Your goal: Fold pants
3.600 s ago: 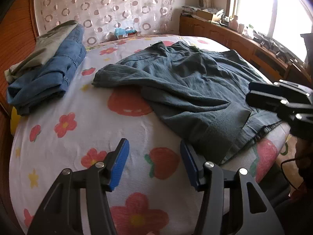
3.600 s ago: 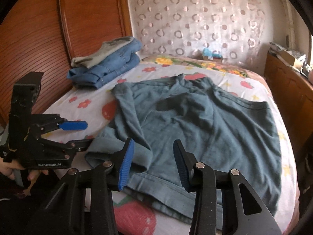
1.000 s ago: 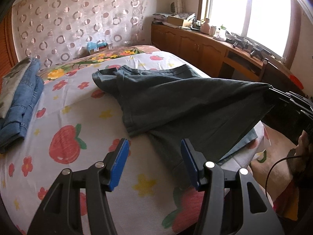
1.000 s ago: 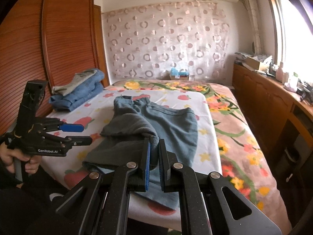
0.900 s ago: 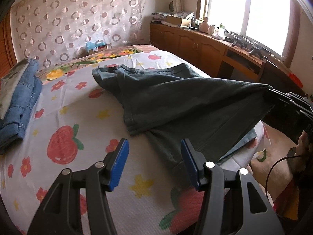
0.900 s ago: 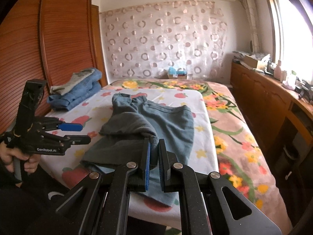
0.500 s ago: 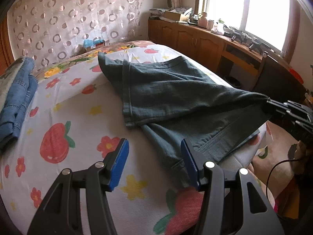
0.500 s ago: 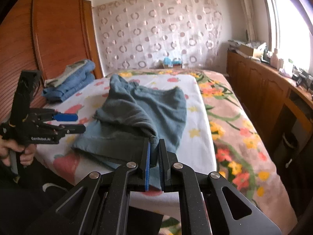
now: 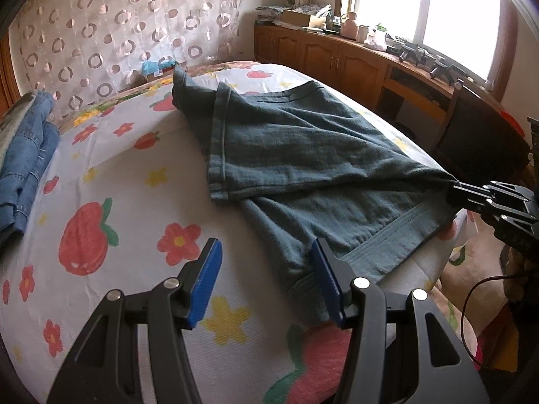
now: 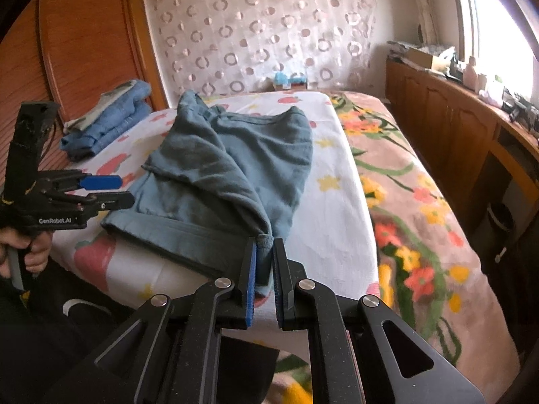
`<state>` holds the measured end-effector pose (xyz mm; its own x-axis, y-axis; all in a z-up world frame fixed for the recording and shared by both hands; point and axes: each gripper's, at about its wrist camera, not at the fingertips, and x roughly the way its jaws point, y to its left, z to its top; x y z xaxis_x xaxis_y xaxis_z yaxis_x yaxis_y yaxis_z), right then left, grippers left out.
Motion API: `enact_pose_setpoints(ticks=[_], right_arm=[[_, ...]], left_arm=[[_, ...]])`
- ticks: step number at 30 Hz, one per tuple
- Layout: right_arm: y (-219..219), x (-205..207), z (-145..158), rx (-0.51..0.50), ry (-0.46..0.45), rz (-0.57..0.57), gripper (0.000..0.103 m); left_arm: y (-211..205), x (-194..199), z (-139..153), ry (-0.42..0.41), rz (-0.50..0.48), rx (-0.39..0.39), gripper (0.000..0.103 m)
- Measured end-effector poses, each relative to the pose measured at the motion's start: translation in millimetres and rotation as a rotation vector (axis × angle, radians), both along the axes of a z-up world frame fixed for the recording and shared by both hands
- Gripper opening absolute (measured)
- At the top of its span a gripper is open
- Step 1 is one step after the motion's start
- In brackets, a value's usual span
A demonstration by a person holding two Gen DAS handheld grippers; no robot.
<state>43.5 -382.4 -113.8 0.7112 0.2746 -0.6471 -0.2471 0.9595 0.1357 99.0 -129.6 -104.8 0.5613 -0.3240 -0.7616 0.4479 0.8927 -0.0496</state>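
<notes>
The pants (image 10: 229,171) lie across the bed (image 10: 337,208), dark teal, one leg doubled over the other so that its hem sits well up the cloth ahead of the left hand-held gripper (image 9: 266,282). The right hand-held gripper (image 10: 264,262) is clamped tight on a bunched corner of that upper layer, at the near edge of the mattress. From its pinched pads the fabric runs away in a taut ridge toward the far end of the bed. I'd say the corner is held this way to drag the top layer over and square it with the layer beneath, the tension keeping the fold line straight.

The left hand-held gripper hangs just above the sheet with its blue pads about half apart and nothing between them. The lower leg's cuff lies just ahead of its right-hand pad, while bare flowered sheet shows through the gap. It looks parked there, ready either to pin the bottom layer or to catch the cuff once the other side is set down. A hand (image 10: 30,252) grips its handle at the bed's near side.

Off to the left of both tools, against the wooden headboard (image 10: 84,43), a stack of folded jeans (image 10: 107,121) rests well clear of the work. To my eye the fold is partway along, with the top layer not yet laid flat.
</notes>
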Motion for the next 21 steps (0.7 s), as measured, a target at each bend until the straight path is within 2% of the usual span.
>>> enact_pose_setpoints(ticks=[4,6,8,14,21], right_arm=[[-1,0,7,-0.005,-0.017,-0.010,0.015],[0,-1,14,-0.009,-0.037,-0.015,0.025],[1,0,20,-0.006,-0.051,-0.012,0.029],[18,11,33,-0.016,-0.075,0.026,0.029],[60,44,37,-0.011,-0.079,0.128,0.029]], left_arm=[[4,0,2,-0.004,0.011,-0.010,0.054],[8,-1,7,-0.017,0.020,-0.015,0.054],[13,-2,13,-0.027,0.028,-0.028,0.054],[31,-1,27,-0.061,0.057,-0.047,0.054],[57,11,35,-0.091,0.098,-0.045,0.054]])
